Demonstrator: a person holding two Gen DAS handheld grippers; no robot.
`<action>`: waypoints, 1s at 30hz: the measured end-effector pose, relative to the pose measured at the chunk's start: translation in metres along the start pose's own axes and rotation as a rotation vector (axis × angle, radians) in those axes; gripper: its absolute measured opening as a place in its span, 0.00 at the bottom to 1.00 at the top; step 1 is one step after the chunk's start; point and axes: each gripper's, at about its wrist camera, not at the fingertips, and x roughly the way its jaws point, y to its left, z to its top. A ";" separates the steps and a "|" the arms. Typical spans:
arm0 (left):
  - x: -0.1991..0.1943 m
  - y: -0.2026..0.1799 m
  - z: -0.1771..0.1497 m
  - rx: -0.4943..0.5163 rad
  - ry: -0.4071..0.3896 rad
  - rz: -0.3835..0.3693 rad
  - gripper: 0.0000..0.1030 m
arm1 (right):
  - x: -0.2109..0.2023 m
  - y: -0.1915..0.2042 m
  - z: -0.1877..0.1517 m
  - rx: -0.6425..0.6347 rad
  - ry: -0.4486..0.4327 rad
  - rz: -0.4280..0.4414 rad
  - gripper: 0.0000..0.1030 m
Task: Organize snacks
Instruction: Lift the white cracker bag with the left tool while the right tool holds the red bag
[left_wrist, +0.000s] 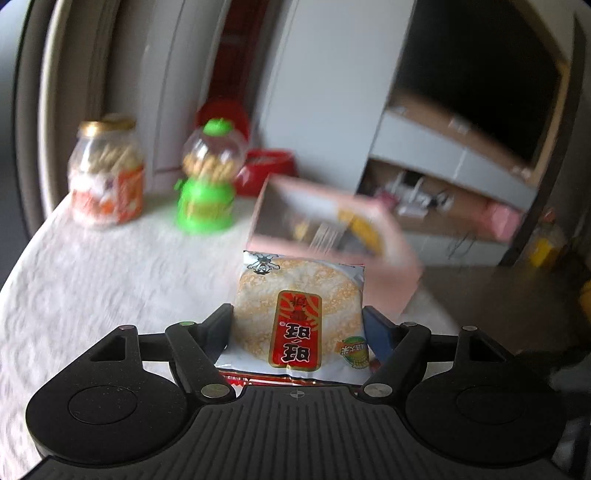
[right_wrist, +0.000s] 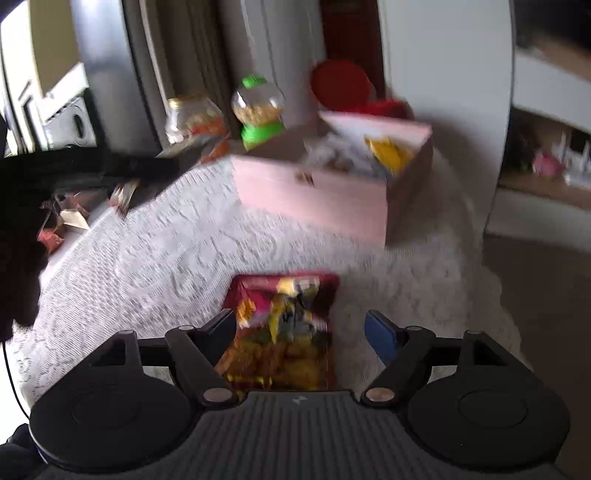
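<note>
Left wrist view: left tongs (left_wrist: 297, 319) are standing wide, both pads pressing the sides of the rice cracker packet (left_wrist: 299, 314); its long axis is running forward toward the pink box (left_wrist: 332, 221) just ahead on the bench (left_wrist: 110, 277); right tongs (right_wrist: 299, 326) are gaping around the red snack bag (right_wrist: 284, 325), blue pad clear, box farther off.
</note>
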 end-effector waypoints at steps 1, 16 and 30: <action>0.002 0.002 -0.007 0.004 0.005 0.029 0.78 | 0.007 0.000 -0.002 0.022 0.027 0.003 0.75; 0.014 0.028 -0.053 -0.066 0.028 0.189 0.78 | 0.047 0.055 0.007 -0.093 0.077 -0.128 1.00; 0.009 0.031 -0.053 -0.084 0.016 0.170 0.78 | 0.015 0.063 0.023 -0.240 0.051 -0.138 0.44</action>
